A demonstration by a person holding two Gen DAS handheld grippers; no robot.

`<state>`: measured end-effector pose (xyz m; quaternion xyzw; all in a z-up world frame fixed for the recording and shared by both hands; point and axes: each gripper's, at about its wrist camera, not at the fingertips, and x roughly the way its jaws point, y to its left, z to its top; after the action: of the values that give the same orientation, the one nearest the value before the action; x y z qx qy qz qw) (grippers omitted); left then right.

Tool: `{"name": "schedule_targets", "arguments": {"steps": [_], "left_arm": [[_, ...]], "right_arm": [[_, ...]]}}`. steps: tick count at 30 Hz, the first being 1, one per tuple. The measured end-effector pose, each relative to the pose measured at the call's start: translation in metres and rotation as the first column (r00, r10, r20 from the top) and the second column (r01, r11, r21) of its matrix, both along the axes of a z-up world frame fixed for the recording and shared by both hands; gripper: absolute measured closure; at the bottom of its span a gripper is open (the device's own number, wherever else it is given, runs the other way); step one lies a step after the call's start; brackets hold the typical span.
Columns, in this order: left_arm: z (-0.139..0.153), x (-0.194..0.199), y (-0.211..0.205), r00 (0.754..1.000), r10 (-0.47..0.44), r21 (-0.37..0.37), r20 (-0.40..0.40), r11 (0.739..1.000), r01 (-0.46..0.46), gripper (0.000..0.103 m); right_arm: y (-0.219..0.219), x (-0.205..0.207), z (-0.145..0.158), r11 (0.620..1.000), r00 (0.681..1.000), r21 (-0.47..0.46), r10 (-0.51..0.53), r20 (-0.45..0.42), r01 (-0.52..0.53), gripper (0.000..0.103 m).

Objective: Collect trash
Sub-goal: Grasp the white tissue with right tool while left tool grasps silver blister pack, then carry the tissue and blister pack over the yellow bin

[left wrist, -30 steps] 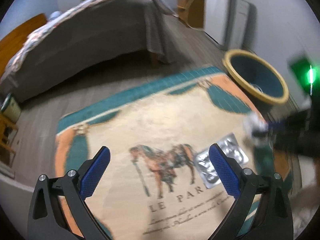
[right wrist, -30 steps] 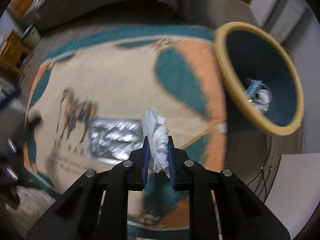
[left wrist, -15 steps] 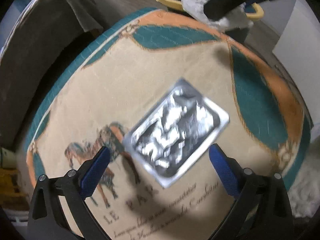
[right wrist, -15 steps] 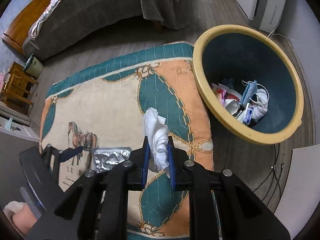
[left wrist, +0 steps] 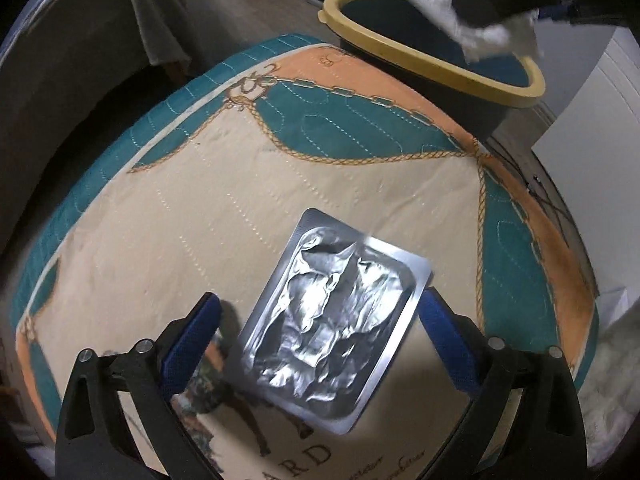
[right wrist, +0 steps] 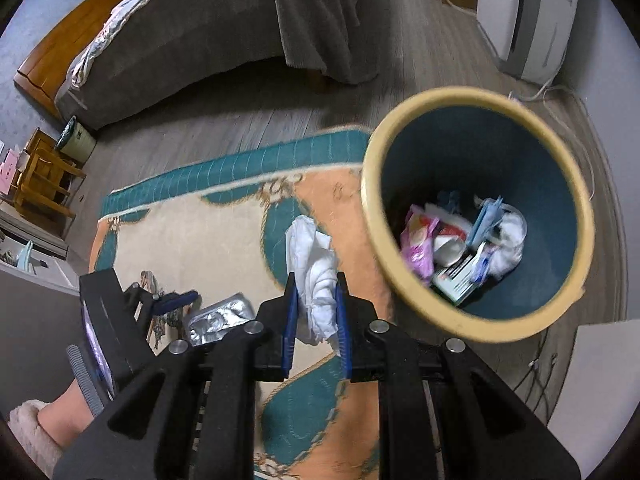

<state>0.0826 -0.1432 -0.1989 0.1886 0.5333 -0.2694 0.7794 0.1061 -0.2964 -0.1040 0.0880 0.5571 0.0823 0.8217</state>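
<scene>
right gripper [right wrist: 316, 316] clamped on tissue [right wrist: 314, 276], bin [right wrist: 476, 224] ahead-right of jaws, likely for drop. left gripper [left wrist: 320, 344] jaws apart, straddling foil pack [left wrist: 332, 320] on rug [left wrist: 240, 208], not pinching yet.

I'm looking into a bedroom in someone's home. A bed [right wrist: 208, 36] with a wooden headboard [right wrist: 76, 36] and a grey blanket draped over its corner fills the far side, standing on grey wood-plank flooring [right wrist: 248, 120]. A printed rug [left wrist: 248, 184] with a horse motif, teal panels and rope borders lies on the floor. Beside the rug stands 1 yellow-rimmed waste bin [right wrist: 404, 276] holding wrappers and tissues. I also see a small wooden side table [right wrist: 44, 176] and a white appliance [right wrist: 528, 20] against the wall.
</scene>
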Motion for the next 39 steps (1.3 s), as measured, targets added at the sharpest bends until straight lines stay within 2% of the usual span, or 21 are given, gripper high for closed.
{"name": "schedule_targets", "arguments": {"steps": [2, 3, 4, 6, 8, 10, 17, 23, 31, 35, 38, 39], "left_arm": [[0.002, 0.001, 0.000, 1.000, -0.005, -0.022, -0.004, 1.000, 0.005, 0.016], [0.005, 0.001, -0.002, 1.000, -0.008, -0.026, 0.002, 1.000, 0.008, 0.026], [0.007, 0.003, -0.002, 1.000, 0.001, -0.026, 0.004, 1.000, -0.001, 0.031], [0.009, 0.006, -0.001, 1.000, 0.016, -0.047, -0.016, 0.999, -0.016, 0.032], [0.014, 0.007, -0.002, 0.999, 0.027, -0.036, 0.017, 0.999, -0.027, 0.033], [0.023, 0.013, -0.005, 0.998, 0.043, -0.056, 0.039, 0.998, -0.040, 0.033], [0.089, 0.021, -0.035, 0.977, 0.067, -0.145, 0.202, 0.989, -0.037, 0.033], [0.122, 0.028, -0.075, 0.966, 0.052, -0.223, 0.253, 0.975, 0.006, 0.032], [0.108, 0.041, -0.136, 0.967, -0.021, -0.224, 0.253, 0.971, 0.079, 0.032], [0.096, 0.048, -0.149, 0.971, -0.025, -0.214, 0.236, 0.974, 0.077, 0.032], [0.083, 0.058, -0.153, 0.974, -0.017, -0.201, 0.224, 0.978, 0.064, 0.031], [0.081, 0.060, -0.153, 0.975, -0.015, -0.196, 0.223, 0.979, 0.060, 0.031]], "right_arm": [[-0.007, 0.002, 0.005, 1.000, 1.000, -0.027, 0.011, 0.014, -0.011, 0.086], [-0.011, 0.003, 0.006, 0.999, 1.000, -0.038, 0.015, 0.018, -0.014, 0.086], [-0.016, 0.004, 0.009, 0.998, 1.000, -0.054, 0.015, 0.025, -0.014, 0.086], [-0.026, 0.006, 0.012, 0.998, 0.999, -0.063, 0.002, 0.038, 0.001, 0.086], [-0.037, 0.007, 0.015, 0.998, 0.999, -0.053, -0.020, 0.048, 0.022, 0.086], [-0.046, 0.008, 0.019, 0.998, 0.997, -0.056, -0.038, 0.065, 0.042, 0.086], [-0.090, 0.010, 0.039, 0.983, 0.976, -0.092, -0.140, 0.169, 0.157, 0.086], [-0.131, 0.009, 0.036, 0.963, 0.949, -0.057, -0.248, 0.196, 0.263, 0.086], [-0.150, 0.013, 0.020, 0.950, 0.937, -0.029, -0.300, 0.180, 0.310, 0.086], [-0.167, 0.017, 0.011, 0.935, 0.921, 0.039, -0.354, 0.162, 0.353, 0.086], [-0.172, 0.021, 0.008, 0.928, 0.913, 0.070, -0.372, 0.164, 0.366, 0.083], [-0.171, 0.023, 0.008, 0.930, 0.914, 0.071, -0.369, 0.168, 0.362, 0.078]]}}
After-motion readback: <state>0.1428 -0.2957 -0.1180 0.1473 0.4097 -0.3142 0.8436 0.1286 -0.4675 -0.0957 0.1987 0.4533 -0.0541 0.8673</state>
